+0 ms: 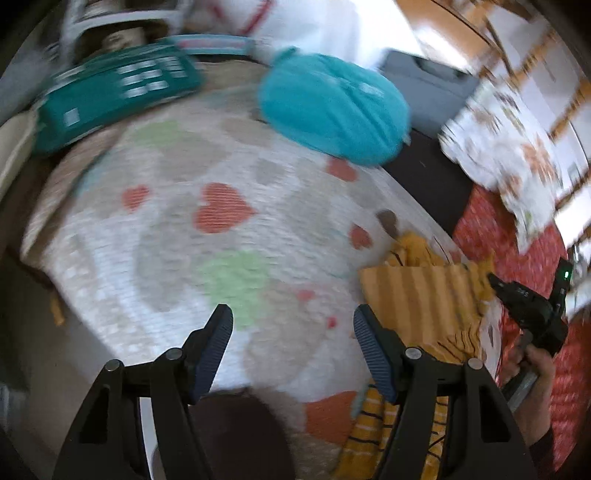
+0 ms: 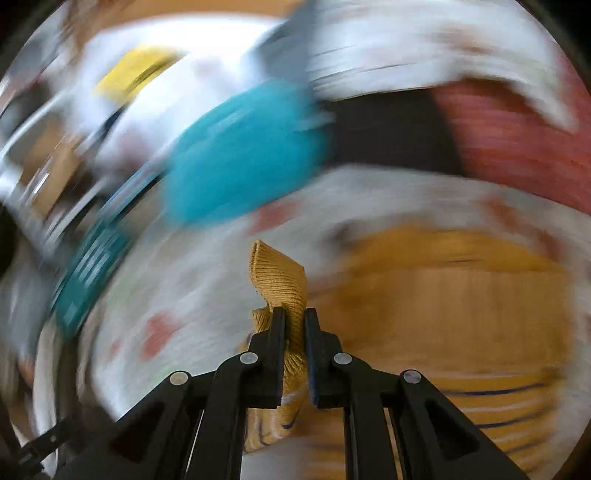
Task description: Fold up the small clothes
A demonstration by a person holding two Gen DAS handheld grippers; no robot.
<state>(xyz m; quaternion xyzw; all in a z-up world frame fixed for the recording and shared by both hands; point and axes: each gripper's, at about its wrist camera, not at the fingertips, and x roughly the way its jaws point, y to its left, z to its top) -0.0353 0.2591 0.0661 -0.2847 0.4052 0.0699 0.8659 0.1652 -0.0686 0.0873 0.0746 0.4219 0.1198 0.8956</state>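
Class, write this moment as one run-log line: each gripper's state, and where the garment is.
left gripper: open, empty | right gripper: shut on yellow garment | garment: on heart blanket, unfolded

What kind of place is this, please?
Probably a home living room or child's room: a soft heart-patterned rug, wooden flooring beyond it, and small clothes lying about, such as a turquoise garment.
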